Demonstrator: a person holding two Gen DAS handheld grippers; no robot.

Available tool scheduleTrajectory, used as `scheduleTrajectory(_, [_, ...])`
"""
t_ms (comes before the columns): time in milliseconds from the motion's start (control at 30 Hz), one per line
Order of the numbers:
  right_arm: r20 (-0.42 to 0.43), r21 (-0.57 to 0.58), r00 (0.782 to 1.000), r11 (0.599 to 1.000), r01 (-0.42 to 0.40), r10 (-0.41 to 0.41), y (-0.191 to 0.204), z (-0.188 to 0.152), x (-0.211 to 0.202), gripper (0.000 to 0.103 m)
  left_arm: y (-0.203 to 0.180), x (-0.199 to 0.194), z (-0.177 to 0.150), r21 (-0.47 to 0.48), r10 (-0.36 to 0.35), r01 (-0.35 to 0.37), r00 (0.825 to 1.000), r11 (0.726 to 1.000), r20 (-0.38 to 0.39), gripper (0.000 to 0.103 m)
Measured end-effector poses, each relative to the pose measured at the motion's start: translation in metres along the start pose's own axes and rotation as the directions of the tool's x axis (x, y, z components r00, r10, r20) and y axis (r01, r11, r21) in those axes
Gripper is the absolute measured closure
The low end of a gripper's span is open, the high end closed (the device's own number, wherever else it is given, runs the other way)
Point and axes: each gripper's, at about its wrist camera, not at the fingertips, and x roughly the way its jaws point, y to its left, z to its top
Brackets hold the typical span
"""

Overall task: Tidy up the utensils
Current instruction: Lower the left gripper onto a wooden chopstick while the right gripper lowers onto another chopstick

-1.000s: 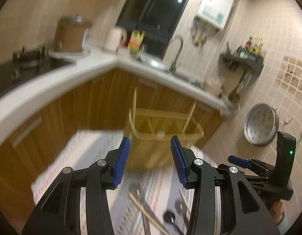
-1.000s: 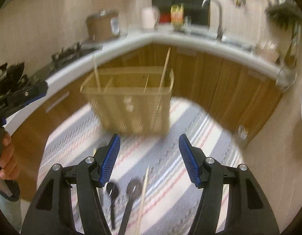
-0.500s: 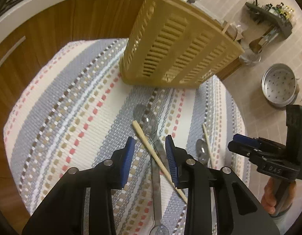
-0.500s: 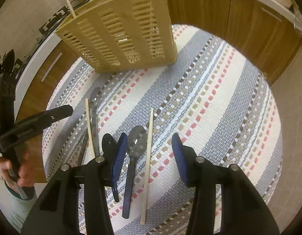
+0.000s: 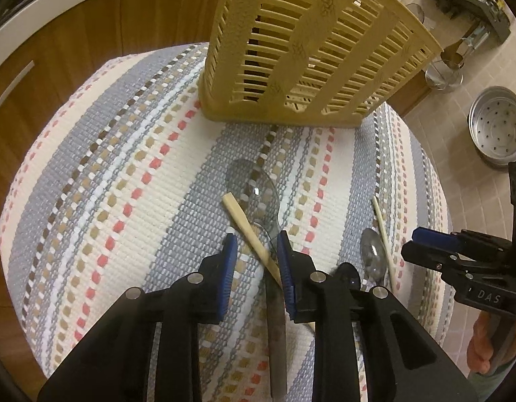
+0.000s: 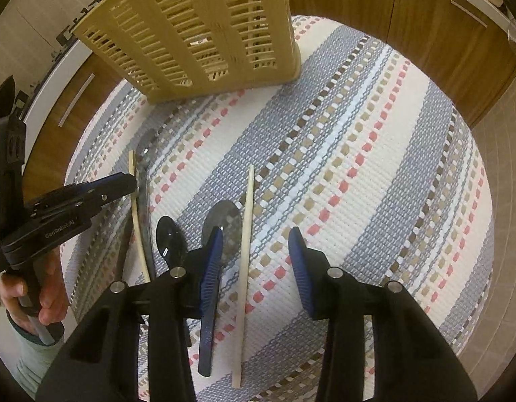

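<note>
A tan slotted utensil basket (image 5: 308, 43) stands at the far side of a striped mat (image 5: 124, 184); it also shows in the right wrist view (image 6: 204, 26). My left gripper (image 5: 256, 244) is open, low over the mat, its fingers either side of a wooden chopstick (image 5: 248, 231) and the neck of a steel spoon (image 5: 258, 187). My right gripper (image 6: 254, 238) is open, straddling a second chopstick (image 6: 245, 227) beside a blue-handled spoon (image 6: 224, 221) and a dark spoon (image 6: 171, 238).
Wooden cabinets (image 6: 408, 10) ring the mat. A perforated steel steamer tray (image 5: 497, 127) lies on the tiled floor to the right. Another spoon (image 5: 373, 258) and chopstick (image 5: 382, 231) lie at the mat's right side in the left wrist view.
Both grippers tilted down from the kitchen view and dropped toward the mat. The left gripper's jaws narrowed around the chopstick and spoon; the right moved over the second chopstick.
</note>
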Motion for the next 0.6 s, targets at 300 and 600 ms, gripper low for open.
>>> scheduleTrajectory(300, [-0.027, -0.043, 1.000, 0.999, 0.015, -0.016, 0.020, -0.001, 0.024, 0.077, -0.003, 0.003, 0.003, 0.000, 0.031, -0.031, 0.999, 1.000, 0.014, 0.090])
scheduleTrajectory(600, [-0.041, -0.059, 0.999, 0.998, 0.027, -0.030, 0.024, -0.002, 0.026, 0.078, -0.014, 0.008, 0.007, 0.011, 0.056, -0.056, 0.998, 0.998, 0.010, 0.090])
